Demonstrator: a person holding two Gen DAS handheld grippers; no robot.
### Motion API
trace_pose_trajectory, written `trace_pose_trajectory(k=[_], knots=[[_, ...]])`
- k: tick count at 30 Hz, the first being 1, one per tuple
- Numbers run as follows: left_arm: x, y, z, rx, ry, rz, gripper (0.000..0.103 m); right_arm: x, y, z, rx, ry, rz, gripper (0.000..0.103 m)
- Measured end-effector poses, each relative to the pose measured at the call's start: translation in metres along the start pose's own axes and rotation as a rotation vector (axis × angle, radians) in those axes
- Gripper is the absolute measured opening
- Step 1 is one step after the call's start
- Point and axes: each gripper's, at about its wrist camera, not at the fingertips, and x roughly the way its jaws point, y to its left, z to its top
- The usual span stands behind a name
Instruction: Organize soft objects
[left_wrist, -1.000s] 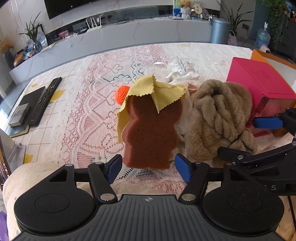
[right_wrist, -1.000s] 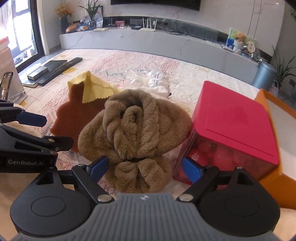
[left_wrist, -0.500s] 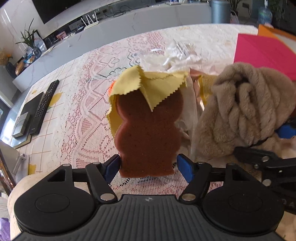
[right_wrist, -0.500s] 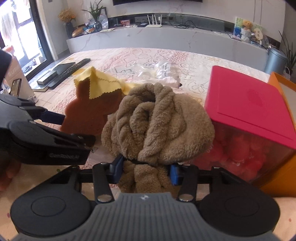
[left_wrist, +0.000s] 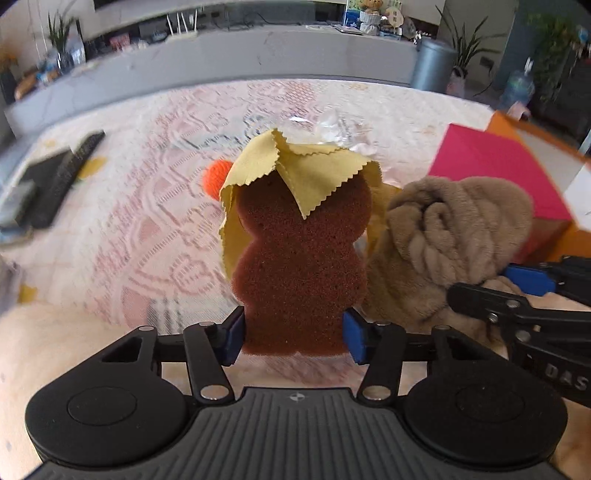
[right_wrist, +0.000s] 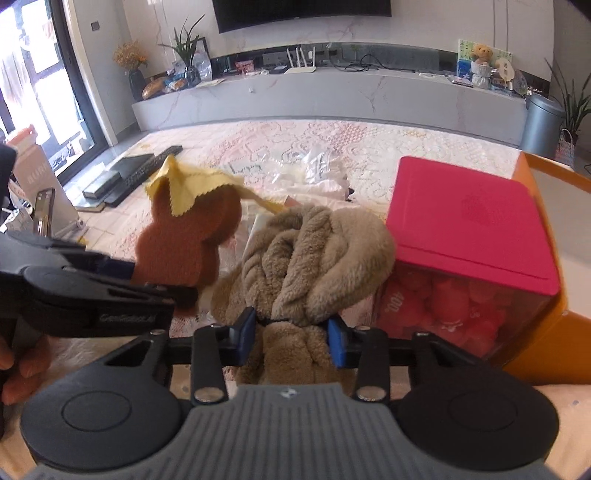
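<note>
Our left gripper (left_wrist: 294, 334) has just been closing, and its blue pads now press the base of the brown bear-shaped sponge (left_wrist: 301, 266). Our right gripper (right_wrist: 291, 338) has likewise been closing, and pinches the tan plush twisted towel (right_wrist: 310, 258) at its narrow waist.

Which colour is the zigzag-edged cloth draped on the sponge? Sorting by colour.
Yellow cloth, clearest in the left wrist view.

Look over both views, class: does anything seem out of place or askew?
Yes. A yellow cloth lies crumpled over the top of the brown sponge held in the left tool, one corner hanging down the sponge's face; it looks caught up by accident.
</note>
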Motion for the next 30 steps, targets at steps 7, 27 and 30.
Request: trace_pose_trajectory(k=[7, 27, 30], knots=[[-0.02, 0.005, -0.018, -0.087, 0.062, -0.108, 0.061, -0.038, -0.001, -0.007, 0.01, -0.076, -0.035, 0.033], [-0.01, -0.065, -0.006, 0.738, 0.3, 0.01, 0.059, -0.05, -0.016, -0.023, 0.072, -0.034, -0.052, 0.025], [0.004, -0.066, -0.008, 0.672, 0.254, 0.0, 0.061, -0.056, -0.022, -0.026, 0.075, -0.061, -0.064, 0.033]])
